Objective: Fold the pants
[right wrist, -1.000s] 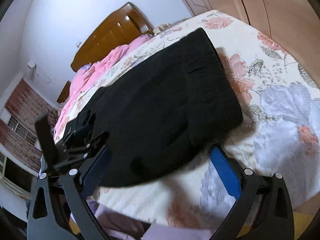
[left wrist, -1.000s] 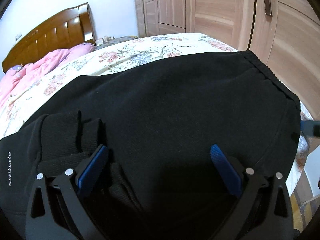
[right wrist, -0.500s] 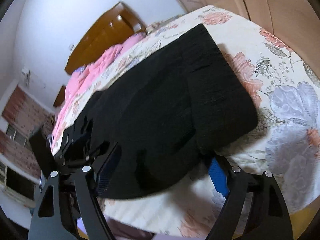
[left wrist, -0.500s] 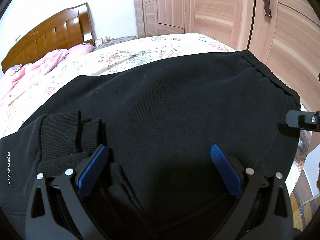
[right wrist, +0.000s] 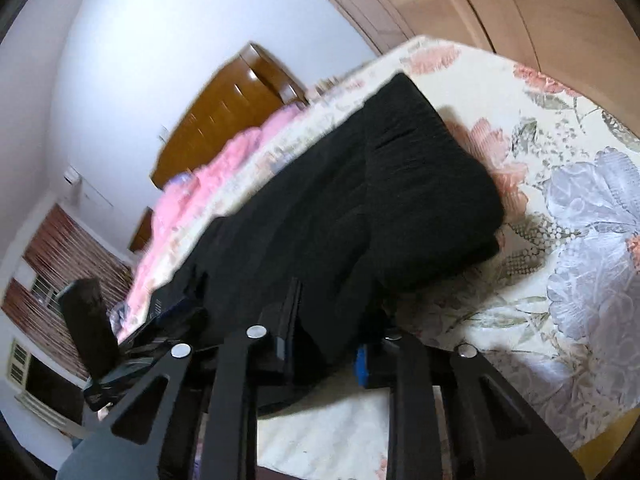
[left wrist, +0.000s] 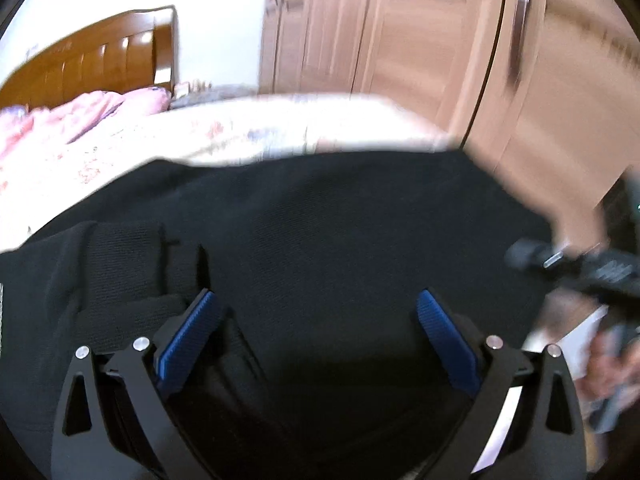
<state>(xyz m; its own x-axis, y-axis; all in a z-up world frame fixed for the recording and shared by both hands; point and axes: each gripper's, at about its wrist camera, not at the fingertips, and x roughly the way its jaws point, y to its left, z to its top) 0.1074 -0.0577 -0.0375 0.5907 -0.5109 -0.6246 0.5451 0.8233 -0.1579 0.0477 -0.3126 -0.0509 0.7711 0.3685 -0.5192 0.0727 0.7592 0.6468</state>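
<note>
Black knit sweatpants (right wrist: 360, 208), already folded into a thick stack, lie on the floral-print bed (right wrist: 580, 184), running along its near edge toward the near corner.

Right claw (right wrist: 324, 344): fingers drawn close together on the near edge of the pants, cloth bunched between them. Reads as clamped on the fabric.

Left claw (left wrist: 316, 336): blue pads (left wrist: 188, 336) wide apart, hovering over the ribbed cuff end of the stack, gripping nothing.

Step, my read: taking hold for another fold. Right side has its grip, left side not yet.

Next move needs: left claw down onto the cuff-end edge and closed through all layers, then both lift together and carry the edge across. A one-sided lift would likely skew the stack.

Hard to see:
- Left view is motion-blurred; the wooden wardrobe (left wrist: 420, 48) and far bed edge smear out.
- Right claw's pads mostly buried in cloth, only a sliver of blue shows, so how many layers it grips is unclear.
- Pants' near edge is cut off below the left claw.
- Brown wooden headboard (right wrist: 236, 120) and pink quilt (right wrist: 224, 164) sit at the far end of the bed, well apart from the work.
</note>
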